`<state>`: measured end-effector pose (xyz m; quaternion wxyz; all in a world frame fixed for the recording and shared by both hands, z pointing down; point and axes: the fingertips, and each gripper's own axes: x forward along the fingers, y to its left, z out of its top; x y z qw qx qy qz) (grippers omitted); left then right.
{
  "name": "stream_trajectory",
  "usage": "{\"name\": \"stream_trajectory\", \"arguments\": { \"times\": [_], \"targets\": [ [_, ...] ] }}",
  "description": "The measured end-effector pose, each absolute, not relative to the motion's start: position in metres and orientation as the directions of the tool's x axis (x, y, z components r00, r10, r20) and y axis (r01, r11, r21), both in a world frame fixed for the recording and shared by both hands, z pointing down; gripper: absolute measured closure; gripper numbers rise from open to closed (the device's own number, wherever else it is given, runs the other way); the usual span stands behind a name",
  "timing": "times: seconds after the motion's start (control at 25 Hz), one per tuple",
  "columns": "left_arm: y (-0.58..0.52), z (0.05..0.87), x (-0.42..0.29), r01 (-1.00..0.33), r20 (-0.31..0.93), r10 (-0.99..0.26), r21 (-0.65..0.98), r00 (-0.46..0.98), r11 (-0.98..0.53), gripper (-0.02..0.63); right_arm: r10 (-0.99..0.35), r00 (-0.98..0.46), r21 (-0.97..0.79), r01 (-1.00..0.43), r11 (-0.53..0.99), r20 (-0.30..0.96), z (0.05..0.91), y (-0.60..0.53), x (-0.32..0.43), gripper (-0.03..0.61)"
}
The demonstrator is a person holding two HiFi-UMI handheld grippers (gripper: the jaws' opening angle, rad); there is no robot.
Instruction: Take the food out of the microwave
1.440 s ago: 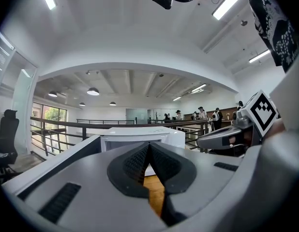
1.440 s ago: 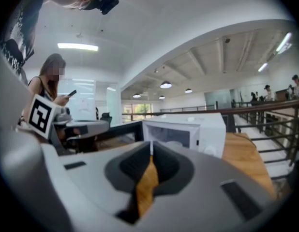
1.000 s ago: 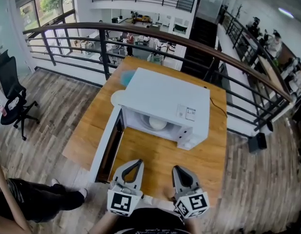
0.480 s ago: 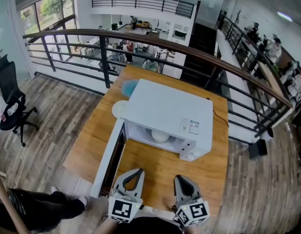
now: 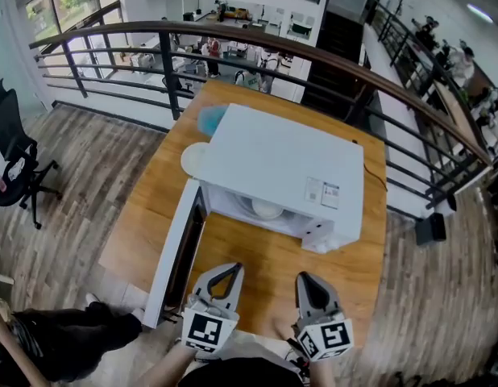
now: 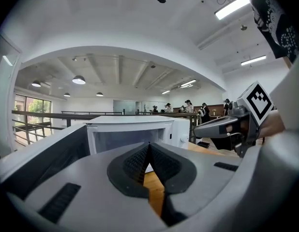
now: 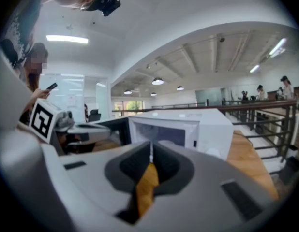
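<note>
The grey left tool (image 5: 230, 268) and the grey right tool (image 5: 305, 279) are both clenched, jaws together, with nothing between them. They sit side by side over the near edge of the light-brown wooden surface (image 5: 265, 256), both pointing towards the appliance and well short of it. Each carries a cube with black-and-white square markers at its rear. To the left of the left tool, the white microwave door with its dark inner window (image 5: 178, 252) stands fully open, swung out towards the near edge. Beyond it, the white box-shaped microwave (image 5: 281, 164) stands across the middle of the surface with its cavity exposed. The food, a pale round item (image 5: 267, 209), rests inside the cavity at its centre; whether it is a bowl or a cover cannot be told. A white round plate (image 5: 192, 158) lies just beside the microwave's far left corner, and a blurred blue-green object (image 5: 210, 119) lies behind it. A dark metal railing with a brown handrail (image 5: 313, 51) runs past the far end.
</note>
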<state>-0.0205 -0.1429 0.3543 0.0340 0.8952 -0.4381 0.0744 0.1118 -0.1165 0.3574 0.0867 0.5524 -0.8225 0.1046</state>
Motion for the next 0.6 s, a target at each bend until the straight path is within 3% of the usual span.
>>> {"name": "stream_trajectory", "arguments": {
  "times": [0.2, 0.6],
  "targets": [
    [-0.171, 0.372, -0.019, -0.800, 0.188, -0.783, 0.019, 0.592, -0.600, 0.583, -0.890, -0.358, -0.057, -0.932, 0.357, 0.281, 0.372, -0.136, 0.122, 0.541],
    [-0.236, 0.413, -0.004, -0.799, 0.200, -0.799, -0.105, 0.567, -0.593, 0.583, -0.875, -0.366, -0.006, -0.923, 0.384, 0.316, 0.412, -0.186, 0.125, 0.540]
  ]
}}
